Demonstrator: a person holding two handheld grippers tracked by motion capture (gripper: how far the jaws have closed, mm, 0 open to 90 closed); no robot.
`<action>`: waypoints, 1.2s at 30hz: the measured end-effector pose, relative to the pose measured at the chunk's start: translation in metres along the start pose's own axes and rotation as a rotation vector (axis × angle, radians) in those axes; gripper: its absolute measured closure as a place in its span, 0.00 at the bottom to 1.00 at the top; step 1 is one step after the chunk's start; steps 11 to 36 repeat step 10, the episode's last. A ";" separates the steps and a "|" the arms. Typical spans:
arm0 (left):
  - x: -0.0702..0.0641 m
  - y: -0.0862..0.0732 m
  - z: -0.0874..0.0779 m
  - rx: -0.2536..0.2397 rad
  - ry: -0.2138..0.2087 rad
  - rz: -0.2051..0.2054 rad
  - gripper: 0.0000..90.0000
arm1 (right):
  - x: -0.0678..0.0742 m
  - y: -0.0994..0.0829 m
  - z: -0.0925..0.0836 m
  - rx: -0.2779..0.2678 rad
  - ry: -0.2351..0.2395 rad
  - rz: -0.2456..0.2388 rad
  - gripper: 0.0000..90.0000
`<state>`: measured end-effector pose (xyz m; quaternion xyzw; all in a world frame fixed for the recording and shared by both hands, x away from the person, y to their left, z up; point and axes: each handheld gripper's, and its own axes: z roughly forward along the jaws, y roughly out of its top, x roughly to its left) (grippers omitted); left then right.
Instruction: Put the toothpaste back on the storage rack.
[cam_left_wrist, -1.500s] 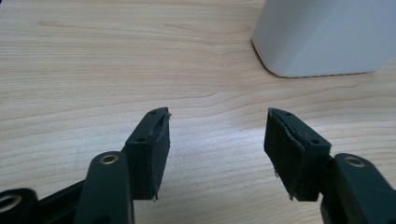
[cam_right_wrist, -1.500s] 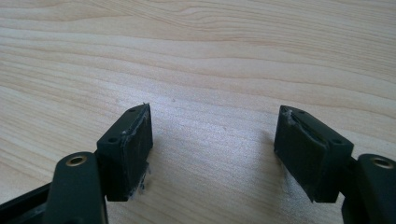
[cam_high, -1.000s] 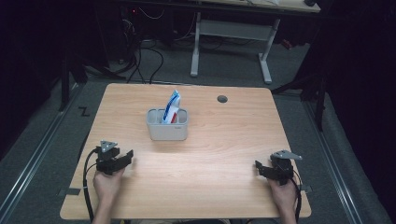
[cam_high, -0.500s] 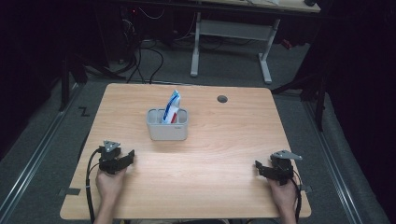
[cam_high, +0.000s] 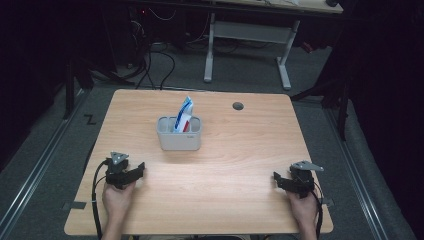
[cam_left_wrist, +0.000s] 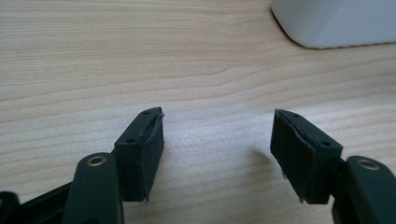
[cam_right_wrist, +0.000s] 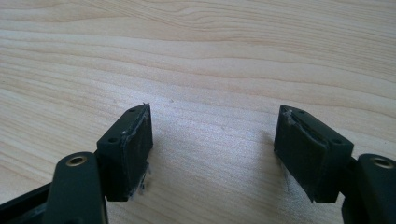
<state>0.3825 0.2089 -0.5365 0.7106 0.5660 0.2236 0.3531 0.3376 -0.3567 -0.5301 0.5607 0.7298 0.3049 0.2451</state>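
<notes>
A white-and-blue tube (cam_high: 183, 116) is leaning in the grey holder (cam_high: 179, 135). The left gripper (cam_high: 134, 172) and right gripper (cam_high: 280, 181) are sitting wide apart-jawed, gripping nothing.

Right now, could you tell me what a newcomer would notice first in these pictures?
A grey holder stands mid-table with a blue, white and red tube poking out. Near the front edge of the wooden table, the left hand-held gripper and the right hand-held gripper rest wide apart, both open.
</notes>
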 end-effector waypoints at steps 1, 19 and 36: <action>0.000 -0.001 -0.001 0.000 0.003 0.004 0.39 | 0.000 0.000 0.000 0.000 0.000 0.000 0.31; -0.003 -0.001 0.000 0.008 0.022 0.020 0.38 | 0.000 0.000 0.000 0.001 0.006 -0.006 0.31; -0.003 -0.001 0.000 0.008 0.022 0.020 0.38 | 0.000 0.000 0.000 0.001 0.006 -0.006 0.31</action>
